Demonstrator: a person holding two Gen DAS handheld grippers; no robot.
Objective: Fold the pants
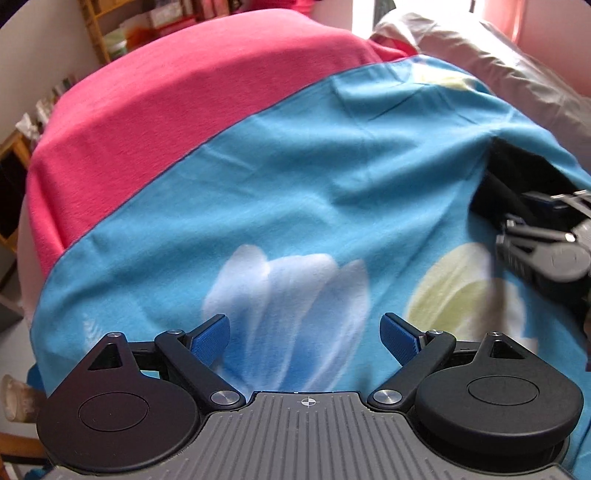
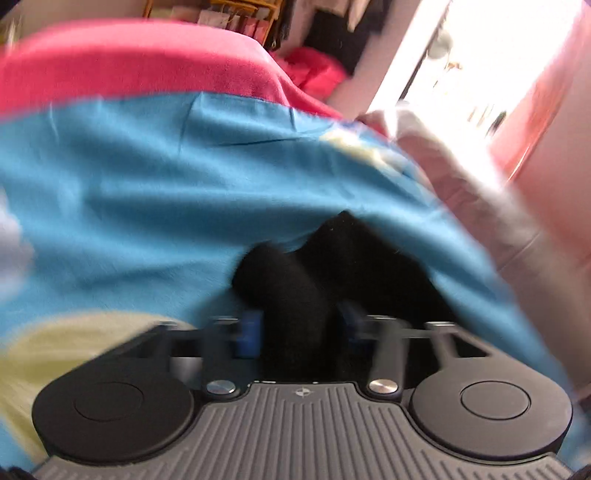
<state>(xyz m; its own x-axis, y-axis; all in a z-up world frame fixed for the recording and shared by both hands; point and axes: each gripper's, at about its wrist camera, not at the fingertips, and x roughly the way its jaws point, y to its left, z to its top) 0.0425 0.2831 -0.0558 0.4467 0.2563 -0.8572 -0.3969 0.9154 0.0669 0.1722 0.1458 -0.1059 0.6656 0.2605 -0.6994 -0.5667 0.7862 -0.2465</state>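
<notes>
Item 1: left gripper (image 1: 304,338). We record its blue-padded fingers (image 1: 210,338) spread wide, nothing between them, hovering over the blue bedsheet (image 1: 295,192) above a white flower print (image 1: 288,291).

Item 2: right gripper (image 2: 299,332). Its own view shows the fingers closed onto a bunched fold of the black pants (image 2: 295,291), which fills the gap between the pads. The left view shows the same gripper (image 1: 535,243) only from the side at the right edge, blurred, with the pants (image 1: 517,177) as a dark mass behind it.

Item 3: pants, location. They lie on the bed toward its right side, on the blue sheet, partly gathered in the right gripper.

Item 4: surroundings. We list a pink cover (image 1: 166,85) beyond the blue sheet, its seam running diagonally; a grey pillow (image 1: 498,59) at the far right corner; wooden shelving (image 1: 99,33) past the bed's left edge. Only the right view shows the bright window (image 2: 461,55).

Item 5: open room. The blue sheet spreads broad and flat to the left of the pants.
</notes>
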